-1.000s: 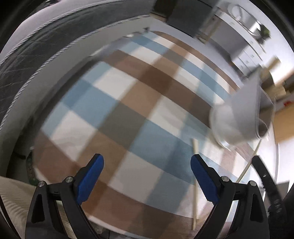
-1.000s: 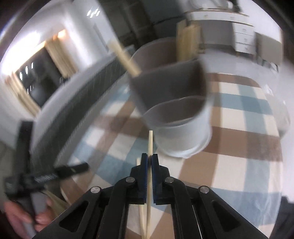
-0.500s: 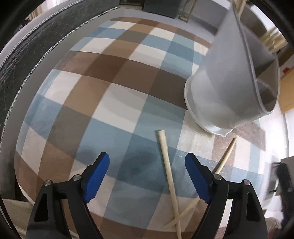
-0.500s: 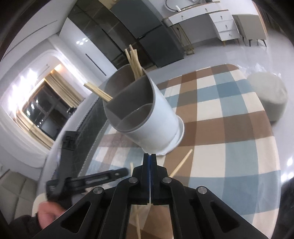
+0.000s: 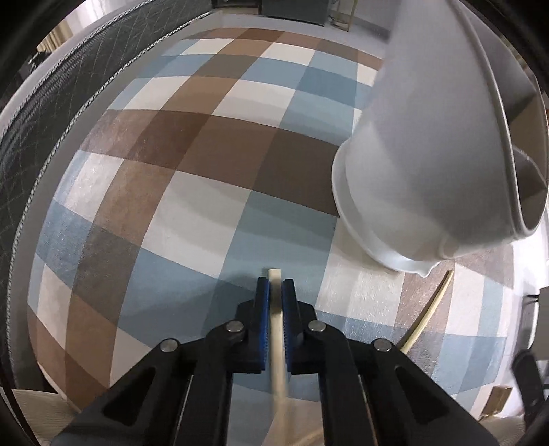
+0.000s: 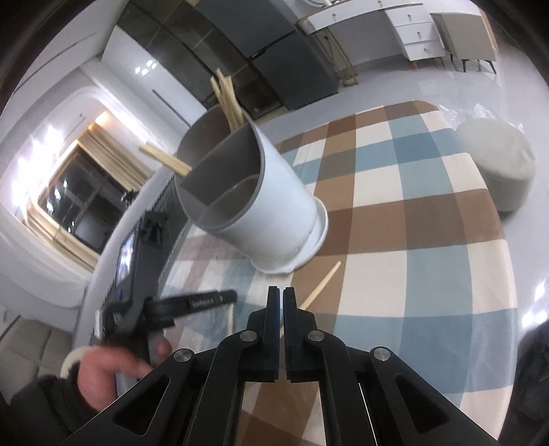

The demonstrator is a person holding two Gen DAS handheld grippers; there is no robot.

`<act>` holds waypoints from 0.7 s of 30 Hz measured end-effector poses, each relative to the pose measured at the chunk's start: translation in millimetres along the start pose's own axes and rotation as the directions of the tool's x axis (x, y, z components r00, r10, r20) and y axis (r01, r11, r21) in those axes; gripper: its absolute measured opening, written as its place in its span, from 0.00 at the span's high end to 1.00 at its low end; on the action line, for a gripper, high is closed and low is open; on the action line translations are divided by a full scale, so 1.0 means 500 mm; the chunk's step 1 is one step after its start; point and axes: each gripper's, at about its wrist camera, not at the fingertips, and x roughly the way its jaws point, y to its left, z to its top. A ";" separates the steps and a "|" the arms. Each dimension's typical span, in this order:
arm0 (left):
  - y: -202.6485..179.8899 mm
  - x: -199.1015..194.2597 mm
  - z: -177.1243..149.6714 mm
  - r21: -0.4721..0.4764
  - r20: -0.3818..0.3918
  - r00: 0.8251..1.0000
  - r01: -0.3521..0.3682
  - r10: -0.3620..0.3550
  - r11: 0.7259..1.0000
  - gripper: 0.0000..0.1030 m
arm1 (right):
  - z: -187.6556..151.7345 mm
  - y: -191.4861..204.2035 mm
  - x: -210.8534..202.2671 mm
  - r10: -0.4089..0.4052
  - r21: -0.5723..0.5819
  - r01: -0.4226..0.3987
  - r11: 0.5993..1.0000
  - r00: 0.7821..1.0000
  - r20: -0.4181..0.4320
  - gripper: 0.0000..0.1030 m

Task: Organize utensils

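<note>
Lying along the line of the left gripper (image 5: 274,286), a pale chopstick (image 5: 276,315) sits clamped between its blue pads, whose jaws have just been closing on it; its blunt tip pokes out just past the fingertips and its other end runs back under the gripper, out of sight. The right gripper (image 6: 281,295) has its jaws pressed together with nothing between them. Ahead of those jaws and a little to their right a second chopstick (image 6: 320,283) lies loose on the cloth, its far end close to the foot of the white utensil holder (image 6: 274,209). This holder stands ahead of both pairs of jaws, divided inside into grey compartments, with several chopsticks (image 6: 228,97) sticking out of its far sections; which section each sits in is hard to say. Everything rests on a tablecloth (image 5: 206,164) checked in blue, brown and cream. To the left of the right jaws a hand (image 6: 103,374) in a dark sleeve grips the left tool's handle, blurred. Beyond the table lie a pale floor, a round beige pouf (image 6: 497,164), white drawers (image 6: 415,31) and a dark cabinet (image 6: 291,68). In the left view the holder's upper rim is cut off by the frame.
</note>
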 end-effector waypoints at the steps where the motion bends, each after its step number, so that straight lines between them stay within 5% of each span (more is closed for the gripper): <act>1: 0.003 0.000 0.001 -0.005 -0.001 1.000 0.007 -0.007 1.000 0.98 | -0.001 0.002 0.002 -0.005 -0.013 0.004 1.000 1.000 -0.012 0.95; 7: 0.071 -0.048 -0.005 -0.031 0.045 0.998 0.050 -0.049 0.998 0.98 | -0.002 0.050 0.033 -0.054 -0.211 0.022 0.977 0.988 -0.146 0.71; 10: 0.107 -0.085 -0.009 -0.048 0.091 0.991 0.099 -0.095 0.994 0.98 | -0.018 0.096 0.055 -0.097 -0.416 -0.010 0.910 0.967 -0.236 0.69; 15: 0.149 -0.138 -0.017 -0.041 0.157 0.974 0.173 -0.165 0.984 0.98 | -0.070 0.179 0.106 -0.182 -0.734 -0.172 0.657 0.908 -0.377 0.69; 21: 0.181 -0.151 -0.012 -0.105 0.175 0.956 0.254 -0.234 0.962 0.98 | -0.136 0.245 0.176 -0.282 -0.847 -0.417 0.330 0.812 -0.510 0.70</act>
